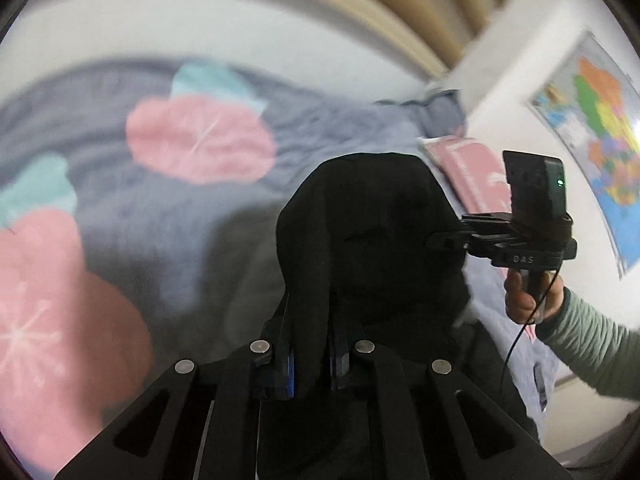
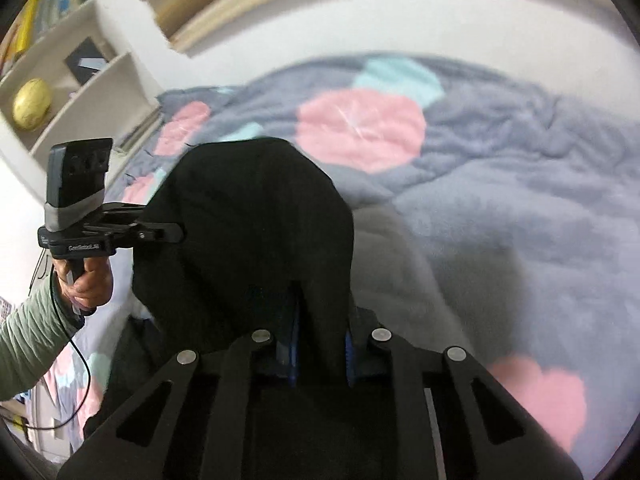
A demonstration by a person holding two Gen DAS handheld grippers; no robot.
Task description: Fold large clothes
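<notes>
A large black garment (image 1: 372,240) hangs in the air between both grippers, above the bed. My left gripper (image 1: 312,364) is shut on a bunch of its cloth, which drapes over the fingers and hides their tips. My right gripper (image 2: 320,352) is shut on another part of the same black garment (image 2: 248,232), its tips also hidden by cloth. Each wrist view shows the other gripper from the side, held by a hand in a green sleeve: the right gripper (image 1: 444,240) and the left gripper (image 2: 176,234), both with tips buried in the cloth.
A grey-blue quilt (image 1: 180,208) with pink and teal patches covers the bed (image 2: 520,200) below. A pink pillow (image 1: 472,176) lies at the bed's right. A white shelf unit (image 2: 80,92) holds a yellow ball (image 2: 32,104). A map poster (image 1: 600,128) hangs on the wall.
</notes>
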